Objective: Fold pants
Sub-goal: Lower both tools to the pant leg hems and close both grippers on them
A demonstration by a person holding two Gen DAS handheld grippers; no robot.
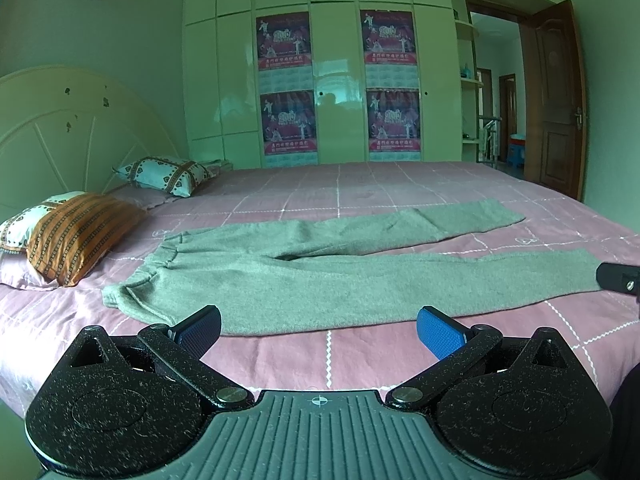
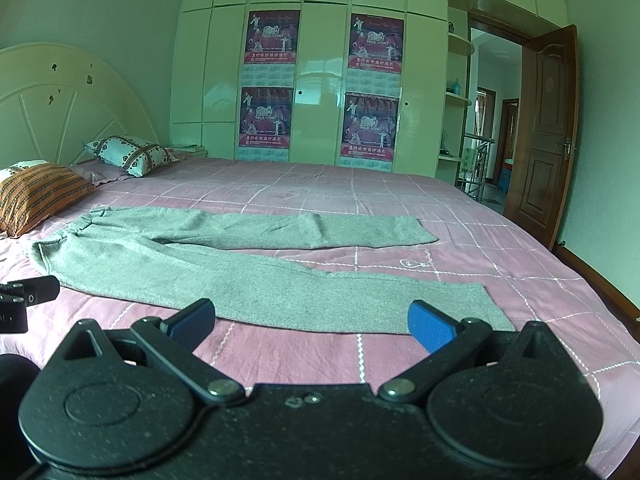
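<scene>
Grey knit pants (image 1: 320, 276) lie spread flat on the pink checked bedsheet (image 1: 360, 188), waistband to the left near the pillows, both legs running right and splayed apart. They also show in the right wrist view (image 2: 240, 276). My left gripper (image 1: 318, 330) is open and empty, hovering over the sheet just in front of the near leg by the waist end. My right gripper (image 2: 310, 322) is open and empty, just in front of the near leg by its cuff (image 2: 492, 308). Each gripper's edge shows in the other's view.
An orange striped pillow (image 1: 76, 232) and a white patterned pillow (image 1: 164, 174) lie at the headboard (image 1: 60, 132) on the left. A wardrobe with posters (image 1: 320, 80) stands behind the bed. An open wooden door (image 1: 556, 100) is at the right.
</scene>
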